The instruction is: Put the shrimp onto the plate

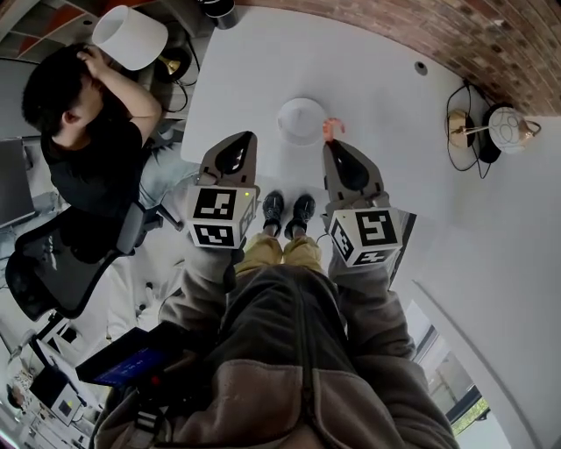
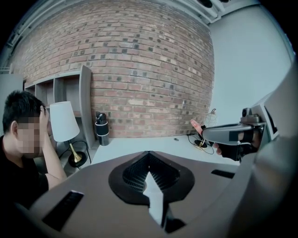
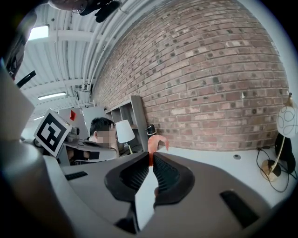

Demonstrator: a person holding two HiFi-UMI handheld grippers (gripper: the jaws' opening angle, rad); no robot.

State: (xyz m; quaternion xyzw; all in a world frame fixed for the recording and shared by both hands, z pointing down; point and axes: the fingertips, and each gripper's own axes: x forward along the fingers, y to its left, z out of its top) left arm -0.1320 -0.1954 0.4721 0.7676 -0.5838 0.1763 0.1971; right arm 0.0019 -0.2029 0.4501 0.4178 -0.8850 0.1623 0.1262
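A pink shrimp (image 1: 330, 129) is pinched at the tips of my right gripper (image 1: 330, 143), just to the right of a white round plate (image 1: 286, 128) on the white table (image 1: 377, 79). In the right gripper view the curled shrimp (image 3: 157, 141) sticks up from between the shut jaws. My left gripper (image 1: 247, 137) is held left of the plate, shut with nothing in it. The left gripper view shows its jaws (image 2: 149, 154) meeting, and the right gripper (image 2: 231, 134) with the shrimp (image 2: 196, 126) off to the right.
A seated person (image 1: 83, 131) is at the table's left edge beside a white-shaded lamp (image 1: 130, 37). A black bottle (image 1: 219, 10) stands at the table's far end. A globe lamp (image 1: 505, 130) with cables lies by the brick wall (image 1: 438, 26) at right.
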